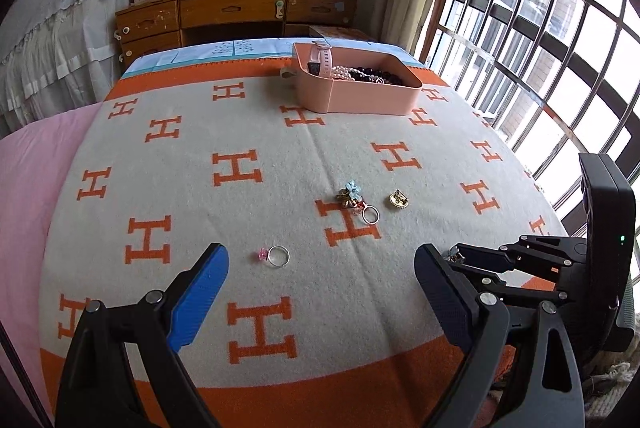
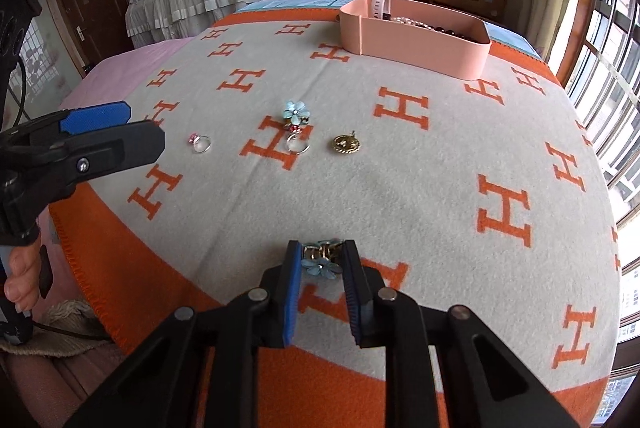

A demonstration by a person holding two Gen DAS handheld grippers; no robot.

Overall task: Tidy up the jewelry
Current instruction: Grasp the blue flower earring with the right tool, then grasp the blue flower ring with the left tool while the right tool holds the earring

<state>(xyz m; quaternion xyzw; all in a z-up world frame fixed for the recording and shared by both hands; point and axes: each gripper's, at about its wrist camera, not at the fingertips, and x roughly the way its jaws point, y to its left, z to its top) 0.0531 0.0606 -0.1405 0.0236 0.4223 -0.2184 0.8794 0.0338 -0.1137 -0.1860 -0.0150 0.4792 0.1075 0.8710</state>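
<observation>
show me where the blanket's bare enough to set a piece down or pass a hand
Free: the wide stretch between the pink box and the flower clip; also the blanket right of the gold charm. Crowded: the row from the pink ring through the silver ring to the charm.

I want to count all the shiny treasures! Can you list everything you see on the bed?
blanket: one, grey with orange H letters, covering the bed
pink box: one, far end, holding a watch and beads
flower clip: one, blue, mid-blanket
silver ring: one, beside that clip
pink-stone ring: one, silver, nearer the left claw
gold charm: one, round, right of the silver ring
held flower clip: one, blue, between the right claw's pads
left claw: open, above the blanket
right claw: shut on the held clip
</observation>
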